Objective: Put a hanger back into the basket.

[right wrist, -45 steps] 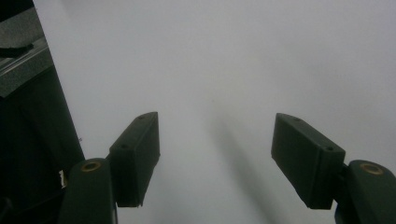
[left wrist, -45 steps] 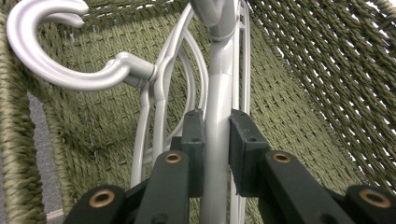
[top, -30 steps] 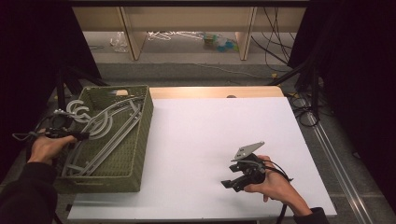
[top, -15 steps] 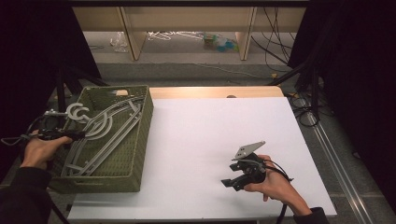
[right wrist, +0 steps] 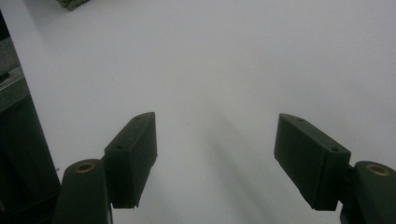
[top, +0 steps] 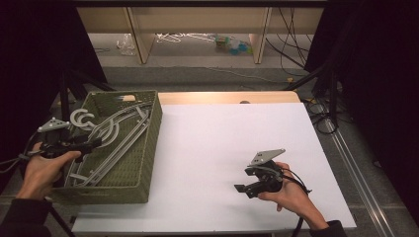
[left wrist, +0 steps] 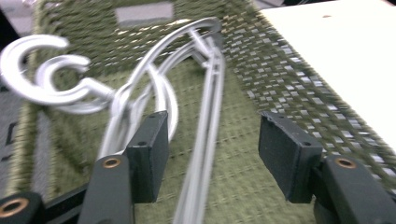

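A green woven basket point(top: 146, 148) stands at the table's left edge and holds several grey plastic hangers point(top: 116, 133). My left gripper point(top: 94, 143) is over the basket's left side, open, its jaws astride the hangers' bars point(left wrist: 205, 140) without closing on them. The hangers' hooks point(left wrist: 51, 84) curl up over the basket's left rim. My right gripper point(top: 242, 188) rests open on the white table top point(top: 222, 143) near the front right, with nothing between its jaws point(right wrist: 215, 158).
A wooden strip point(top: 227, 97) runs along the table's far edge. Beyond it stand shelves with hangers and clutter on the floor point(top: 197, 39). Black stands and cables point(top: 321, 94) flank the table on the right.
My left gripper has drawn back toward the basket's left rim, then moved in low over the hangers. The right gripper has stayed where it was.
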The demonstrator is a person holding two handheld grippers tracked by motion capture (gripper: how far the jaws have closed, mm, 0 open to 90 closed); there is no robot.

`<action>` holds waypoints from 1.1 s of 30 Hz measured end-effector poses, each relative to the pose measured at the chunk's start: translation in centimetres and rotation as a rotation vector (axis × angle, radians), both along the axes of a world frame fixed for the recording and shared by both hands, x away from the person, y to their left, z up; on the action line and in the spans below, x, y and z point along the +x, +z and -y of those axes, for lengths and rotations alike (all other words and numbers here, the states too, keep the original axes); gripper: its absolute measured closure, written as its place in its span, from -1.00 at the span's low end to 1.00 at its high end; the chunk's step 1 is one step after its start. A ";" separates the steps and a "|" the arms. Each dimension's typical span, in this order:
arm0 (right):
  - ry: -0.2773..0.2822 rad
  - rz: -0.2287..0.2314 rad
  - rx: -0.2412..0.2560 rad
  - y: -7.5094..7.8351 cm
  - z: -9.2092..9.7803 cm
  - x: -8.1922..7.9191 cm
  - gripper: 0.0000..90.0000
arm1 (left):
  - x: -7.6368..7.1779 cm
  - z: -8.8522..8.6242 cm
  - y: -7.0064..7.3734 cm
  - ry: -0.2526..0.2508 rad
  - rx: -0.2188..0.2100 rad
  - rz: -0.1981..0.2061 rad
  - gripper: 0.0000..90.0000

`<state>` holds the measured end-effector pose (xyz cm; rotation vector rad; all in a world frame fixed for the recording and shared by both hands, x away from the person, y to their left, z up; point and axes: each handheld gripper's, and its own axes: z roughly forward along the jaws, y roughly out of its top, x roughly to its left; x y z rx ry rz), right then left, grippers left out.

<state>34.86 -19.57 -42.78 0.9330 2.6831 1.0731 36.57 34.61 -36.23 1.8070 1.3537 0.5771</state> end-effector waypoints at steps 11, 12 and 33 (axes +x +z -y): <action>-0.046 0.028 0.041 0.0 0.1 -0.3 -0.32 | -2.9 5.1 0.3 -0.119 -0.064 0.102 -0.24; -0.037 0.041 0.040 -0.1 0.1 -0.3 -0.32 | -3.1 5.5 0.4 -0.130 -0.068 0.109 -0.28; -0.069 0.100 0.085 -0.6 -0.2 -1.2 -0.52 | -6.5 15.2 -2.3 -0.388 -0.101 0.166 -0.65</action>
